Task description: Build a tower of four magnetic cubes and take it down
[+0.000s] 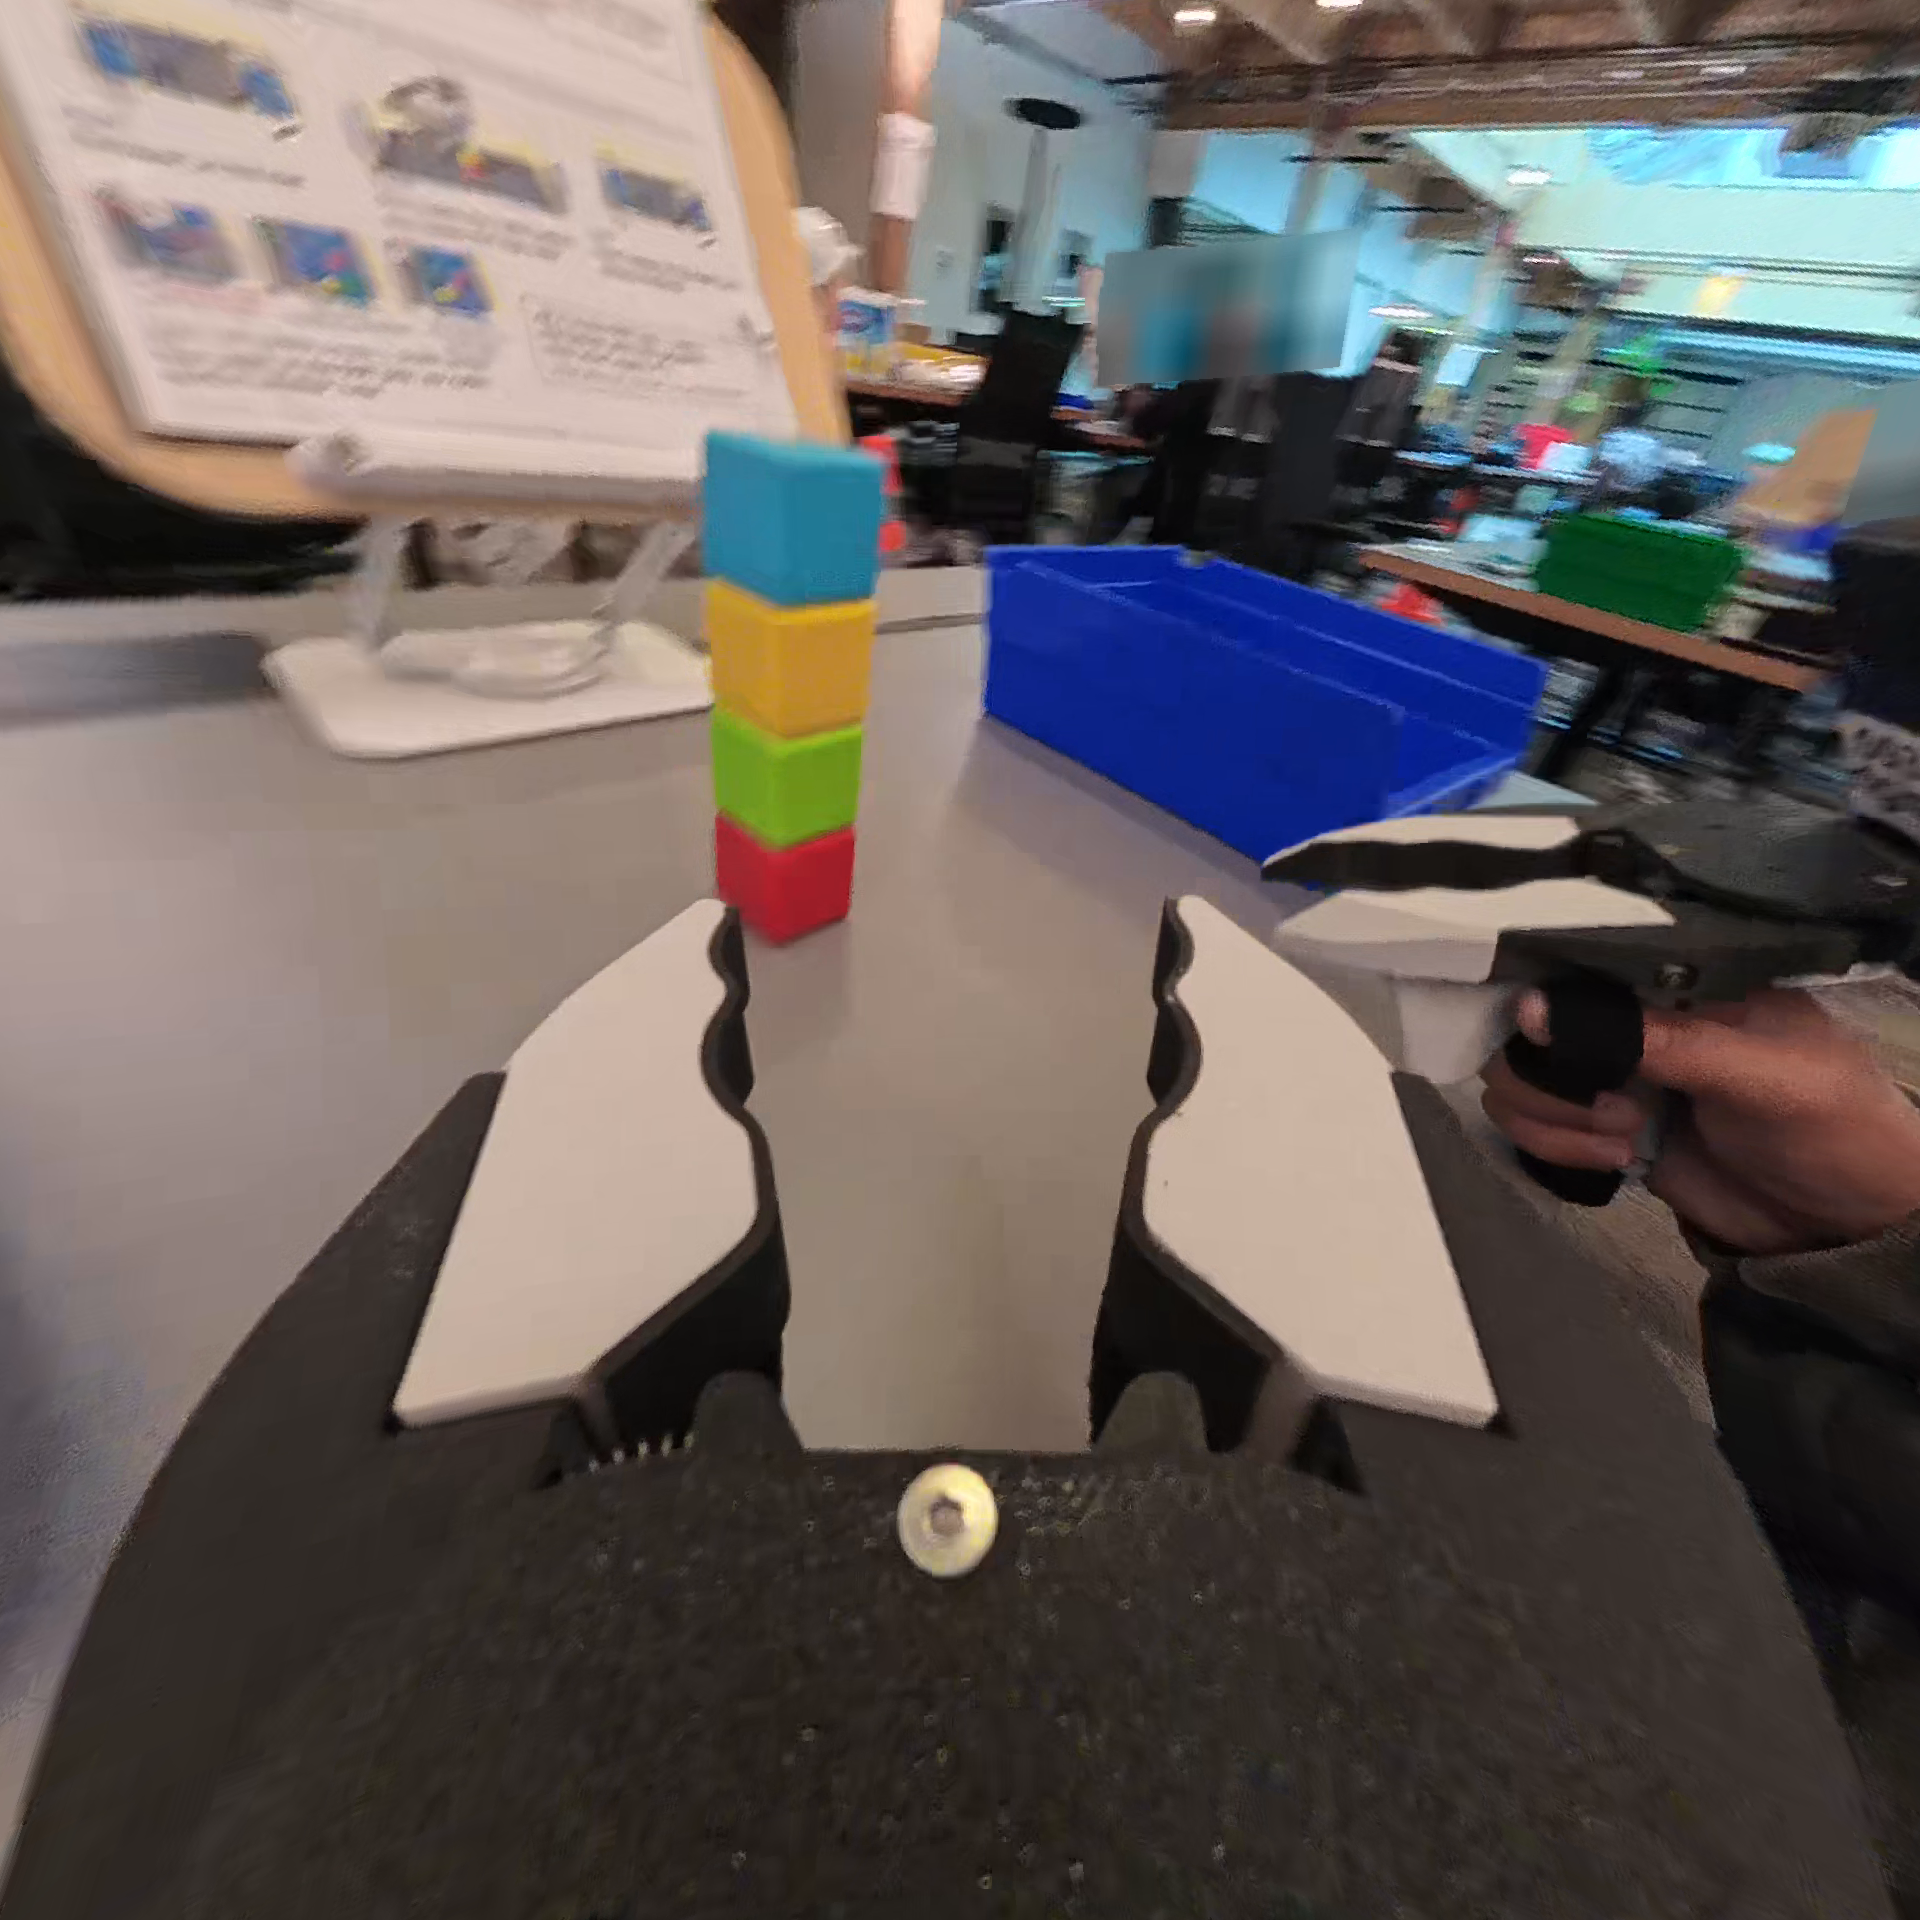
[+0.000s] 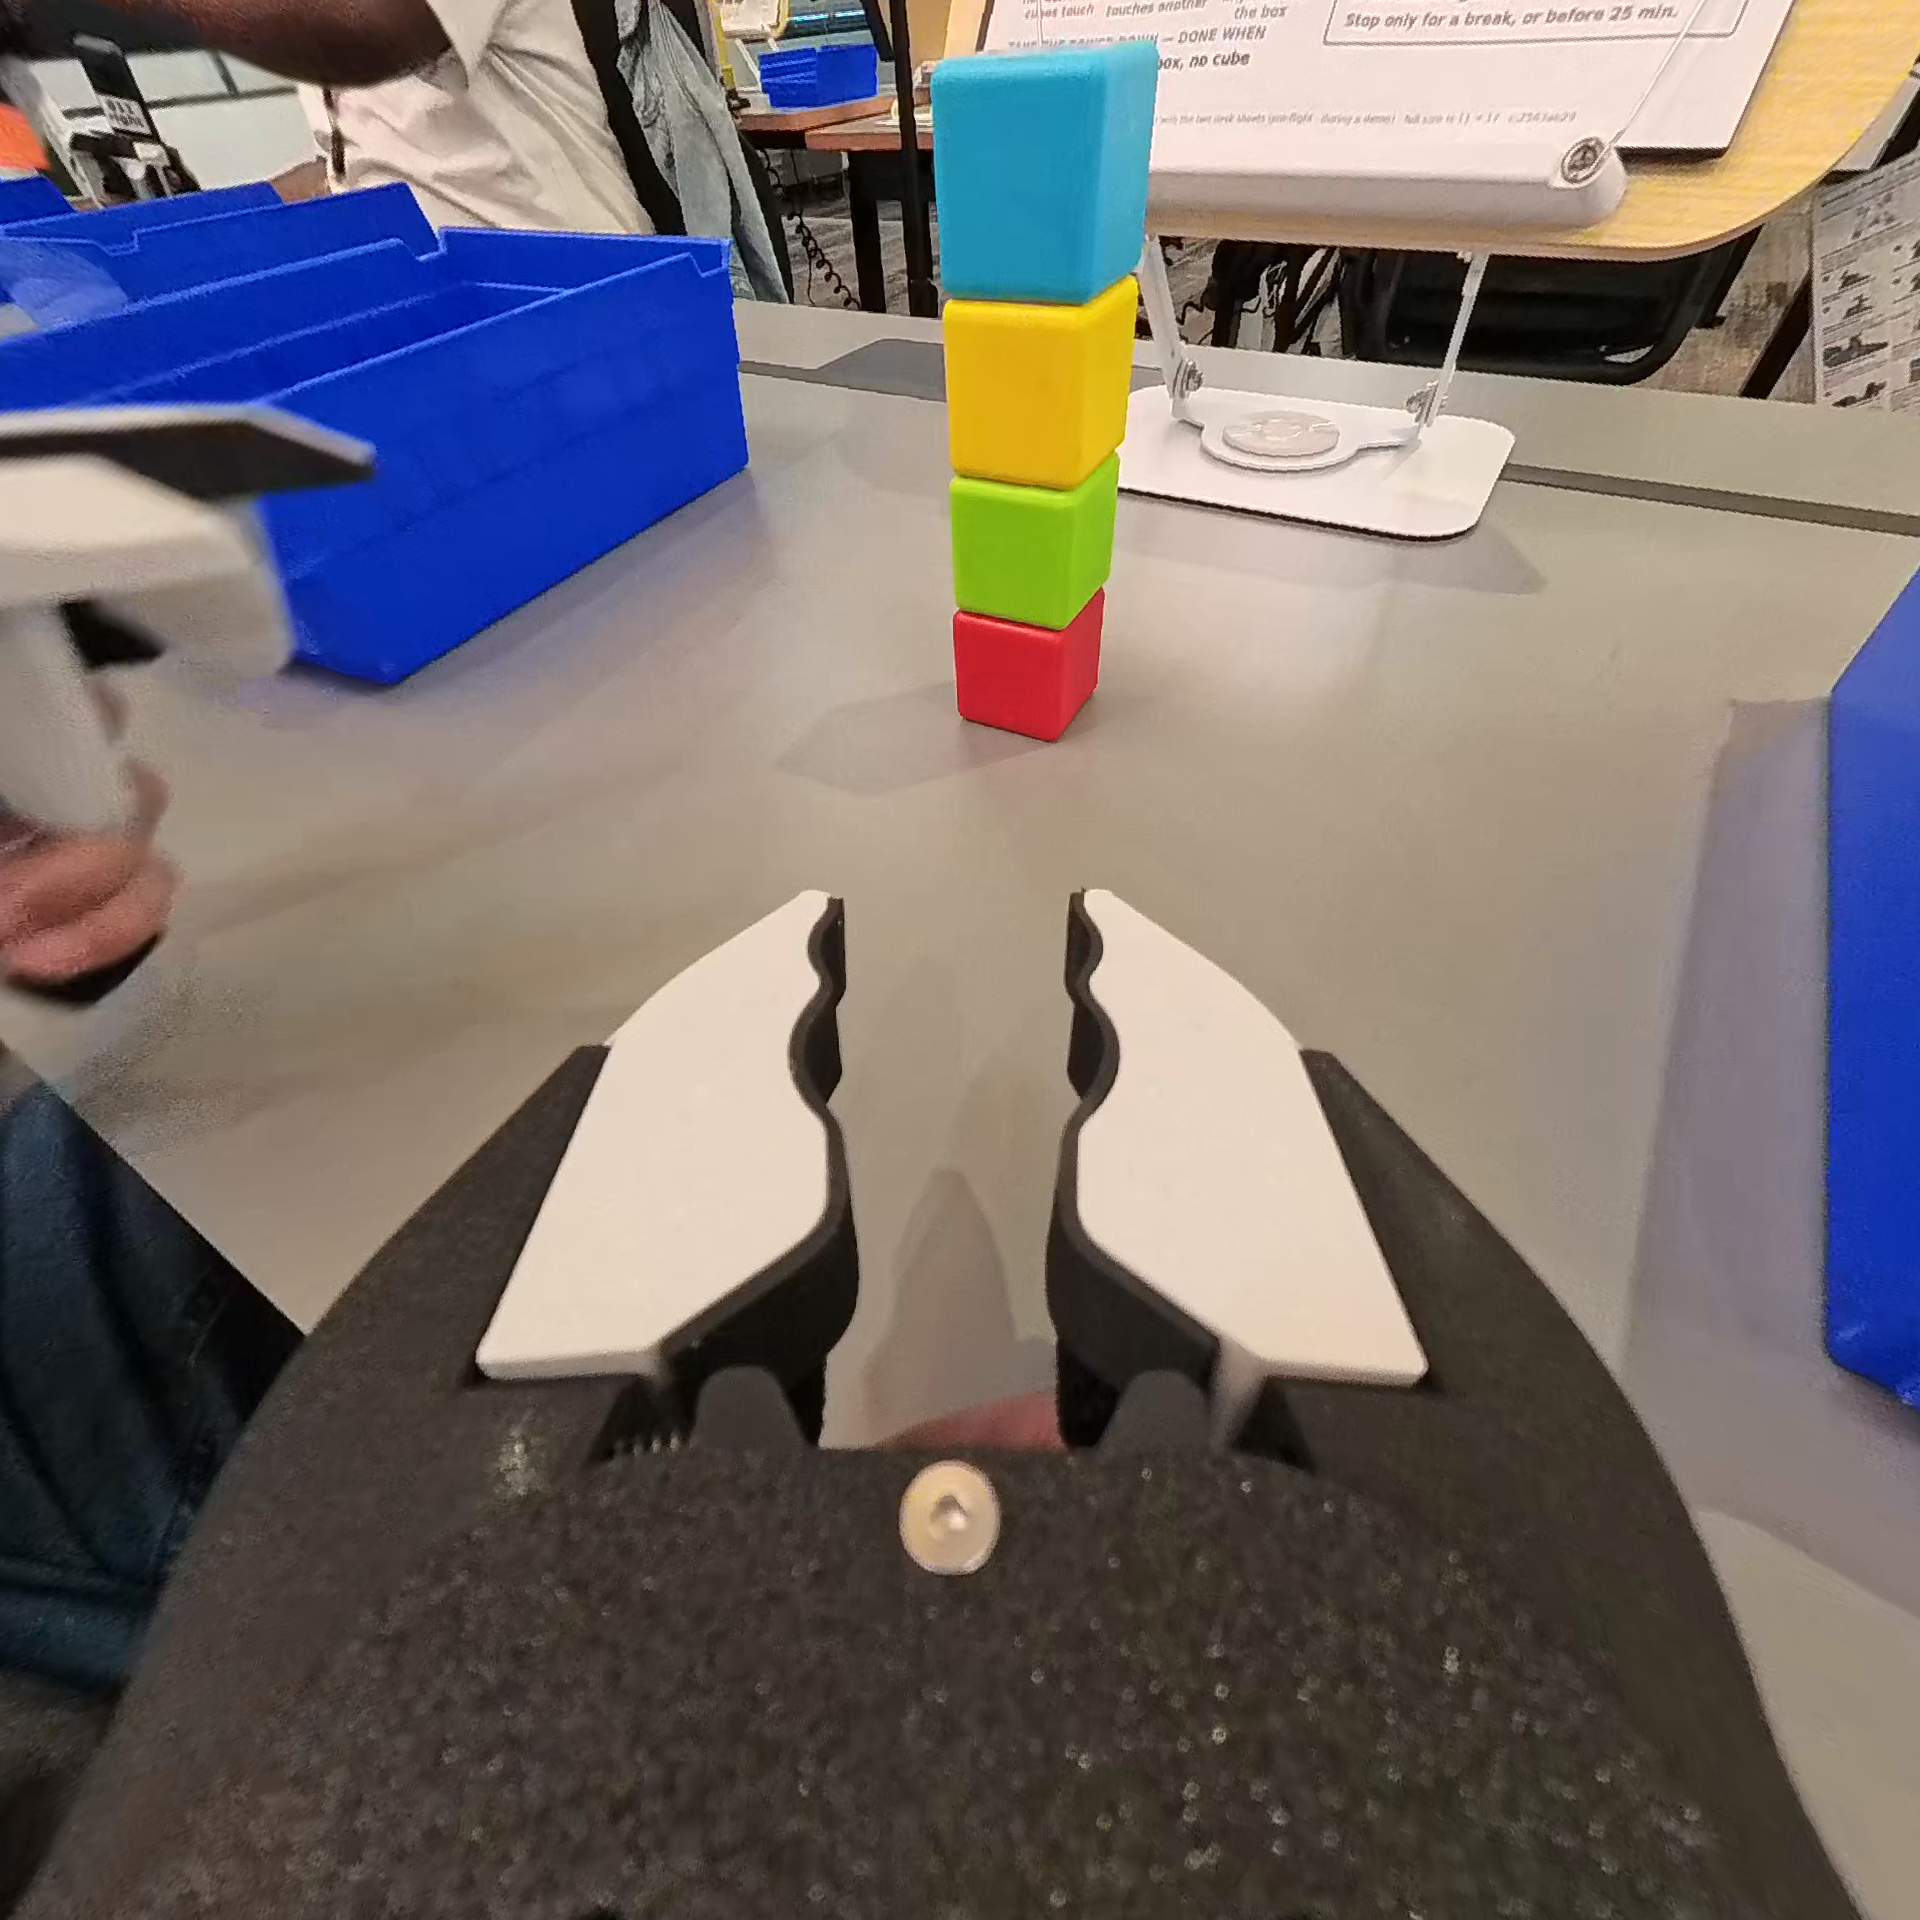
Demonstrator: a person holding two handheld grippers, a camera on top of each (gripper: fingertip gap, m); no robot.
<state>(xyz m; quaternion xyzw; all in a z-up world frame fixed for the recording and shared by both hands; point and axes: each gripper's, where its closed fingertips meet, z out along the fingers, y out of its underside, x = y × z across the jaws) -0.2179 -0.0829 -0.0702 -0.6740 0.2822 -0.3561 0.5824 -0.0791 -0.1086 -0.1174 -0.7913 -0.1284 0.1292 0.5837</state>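
A tower of cubes stands upright on the grey table [image 2: 1351, 831]: a red cube [image 2: 1023, 670] at the bottom, then a green cube [image 2: 1029, 545], a yellow cube [image 2: 1034, 384] and a blue cube [image 2: 1039, 171] on top. The same stack shows in the left wrist view: red cube [image 1: 784, 878], green cube [image 1: 784, 774], yellow cube [image 1: 788, 655], blue cube [image 1: 792, 514]. My left gripper [image 1: 951, 920] is open and empty, just short of the tower, which sits ahead to its left. My right gripper [image 2: 956, 904] is open and empty, a short way back from the tower.
A blue bin [image 2: 416, 416] stands left of the tower in the right wrist view; it is to the right in the left wrist view [image 1: 1247, 686]. Another blue bin [image 2: 1875, 987] is at the right edge. A white stand [image 2: 1320, 457] holding an instruction sheet is behind the tower.
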